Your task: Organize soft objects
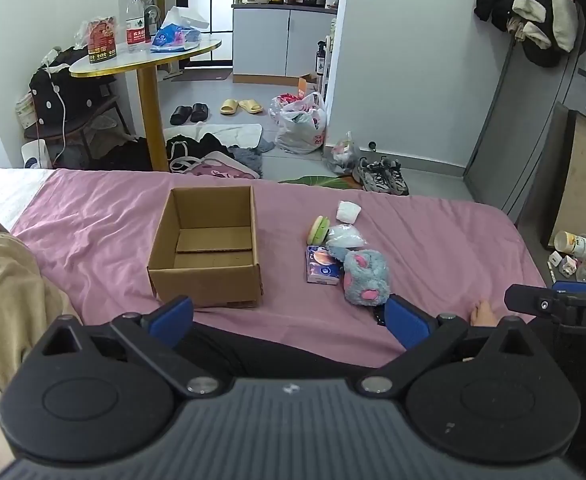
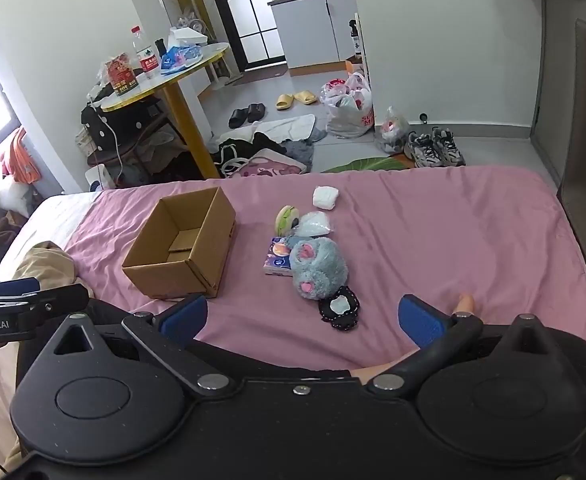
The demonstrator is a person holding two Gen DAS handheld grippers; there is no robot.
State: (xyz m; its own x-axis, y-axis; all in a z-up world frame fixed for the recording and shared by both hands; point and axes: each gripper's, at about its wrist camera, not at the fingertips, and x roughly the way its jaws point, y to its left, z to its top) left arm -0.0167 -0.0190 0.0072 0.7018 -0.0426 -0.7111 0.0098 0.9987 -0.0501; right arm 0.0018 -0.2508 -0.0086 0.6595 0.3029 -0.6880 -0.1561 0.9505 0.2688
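An open cardboard box (image 1: 207, 246) (image 2: 181, 246) stands empty on the pink bedsheet (image 1: 433, 248) (image 2: 433, 240). To its right lie a grey-blue plush (image 1: 365, 278) (image 2: 319, 270), a blue tissue pack (image 1: 322, 266) (image 2: 276, 262), a green round toy (image 1: 319, 229) (image 2: 287, 219), a clear bag (image 1: 345, 236) (image 2: 313, 224) and a white folded pad (image 1: 349, 212) (image 2: 325, 198). A black frilly patch (image 2: 339, 307) lies nearest me. My left gripper (image 1: 289, 320) is open, near the bed's front. My right gripper (image 2: 303, 316) is open too, with nothing in it.
A beige cloth (image 1: 9, 292) lies at the bed's left. Beyond the bed are a round table (image 1: 145, 56) with bottles, slippers, shoes (image 1: 381, 176) and plastic bags (image 1: 303, 122) on the floor. A person's toes (image 2: 465, 304) rest on the sheet.
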